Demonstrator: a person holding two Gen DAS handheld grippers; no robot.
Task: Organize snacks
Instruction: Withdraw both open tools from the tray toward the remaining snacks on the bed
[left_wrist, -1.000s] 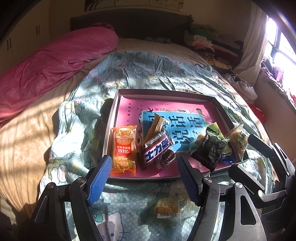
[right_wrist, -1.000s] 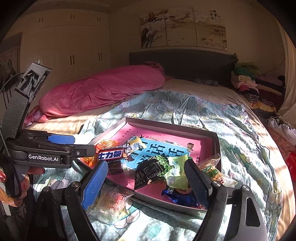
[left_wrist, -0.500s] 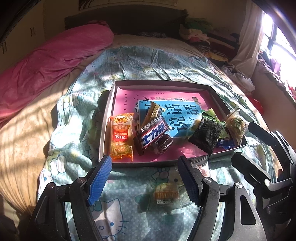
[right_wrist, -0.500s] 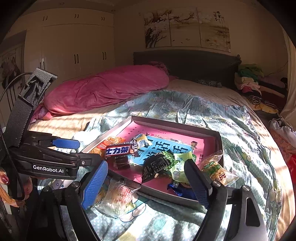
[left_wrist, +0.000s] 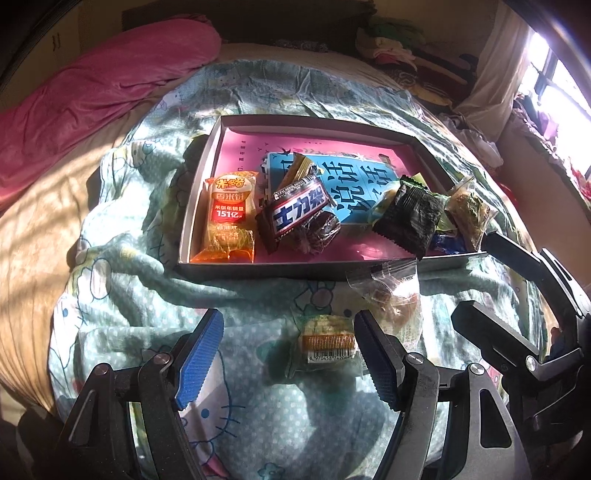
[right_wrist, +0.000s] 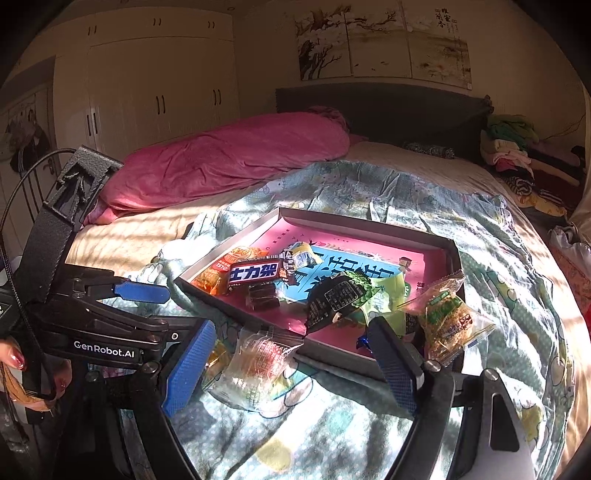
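Note:
A shallow grey box with a pink floor (left_wrist: 373, 129) (right_wrist: 452, 254) lies on the bed and holds an orange rice-cracker pack (left_wrist: 231, 218), a Snickers bar (left_wrist: 299, 212) (right_wrist: 255, 273), a dark green pack (left_wrist: 408, 216) (right_wrist: 338, 299) and other snacks. Outside its near edge lie a small yellow-green wrapped snack (left_wrist: 327, 341) and a clear packet (left_wrist: 391, 295) (right_wrist: 255, 363). My left gripper (left_wrist: 288, 354) hovers open just over the bedspread, the small snack beside its right finger. My right gripper (right_wrist: 288, 363) stands open with the clear packet between its fingers, untouched.
The teal cartoon bedspread (left_wrist: 122, 266) is rumpled around the box. A pink quilt (right_wrist: 229, 162) lies along the far left of the bed, and folded clothes (right_wrist: 513, 147) are piled at the far right. A person's hand (right_wrist: 14, 360) holds the left gripper's handle.
The left gripper has tipped down and come lower toward the bedspread, so the small wrapped snack and clear packet now sit higher in its view. The right gripper has hardly shifted.

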